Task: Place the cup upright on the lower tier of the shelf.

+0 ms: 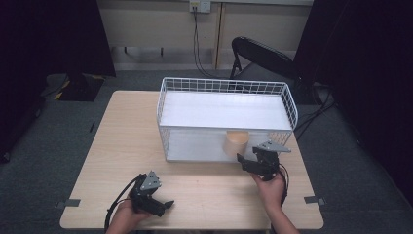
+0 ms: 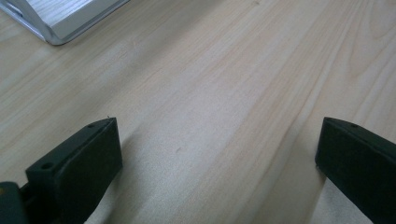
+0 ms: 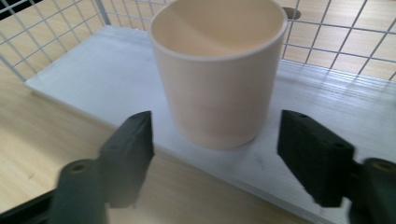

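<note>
The cup [image 3: 218, 74] stood upright on the white shelf [image 3: 327, 112] of the wire rack [image 1: 226, 114], at the shelf's front edge near its right end. The right gripper [image 3: 215, 140] sat just before it, jaws released and apart from its sides. The left gripper [image 2: 217, 158] rested released near the table's [image 1: 126, 141] front edge.
</note>
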The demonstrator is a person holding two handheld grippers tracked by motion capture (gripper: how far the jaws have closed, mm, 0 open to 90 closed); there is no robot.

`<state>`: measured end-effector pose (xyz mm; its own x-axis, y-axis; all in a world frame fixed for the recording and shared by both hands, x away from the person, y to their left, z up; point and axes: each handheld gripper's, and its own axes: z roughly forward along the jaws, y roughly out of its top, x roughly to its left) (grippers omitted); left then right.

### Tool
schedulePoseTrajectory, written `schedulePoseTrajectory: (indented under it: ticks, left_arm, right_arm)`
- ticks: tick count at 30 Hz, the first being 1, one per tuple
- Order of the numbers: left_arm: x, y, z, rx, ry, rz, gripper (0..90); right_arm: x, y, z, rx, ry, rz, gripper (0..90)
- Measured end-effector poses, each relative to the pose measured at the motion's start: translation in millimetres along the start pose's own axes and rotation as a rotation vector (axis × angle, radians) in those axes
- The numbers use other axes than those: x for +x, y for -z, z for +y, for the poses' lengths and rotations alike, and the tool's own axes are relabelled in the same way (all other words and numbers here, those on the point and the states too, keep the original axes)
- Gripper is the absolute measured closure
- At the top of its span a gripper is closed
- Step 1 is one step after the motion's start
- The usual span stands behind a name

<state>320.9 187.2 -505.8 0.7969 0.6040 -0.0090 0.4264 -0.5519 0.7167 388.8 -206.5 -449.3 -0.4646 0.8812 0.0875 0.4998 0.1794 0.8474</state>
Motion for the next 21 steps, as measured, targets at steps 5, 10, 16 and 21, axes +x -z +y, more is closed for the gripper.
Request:
schedulePoseTrajectory:
  ticks: [5, 10, 16, 21]
  left_arm:
    - [0.0, 0.0, 0.0, 0.000, 0.000, 0.000, 0.0]
    - [-0.1, 0.0, 0.0, 0.000, 0.002, -0.001, 0.0]
    - [0.0, 0.0, 0.0, 0.000, 0.000, 0.000, 0.0]
    - [-0.2, -0.1, -0.1, -0.001, 0.002, 0.000, 0.0]
  right_arm:
    - [-1.3, 8.7, -3.8, 0.008, 0.027, 0.030, 16.4]
    - [-3.7, 16.9, -12.4, 0.020, 0.045, 0.061, 14.4]
    - [-12.2, 27.2, -23.0, 0.047, 0.065, 0.070, 14.1]
    - [-21.5, 35.5, -31.9, 0.061, 0.078, 0.071, 14.2]
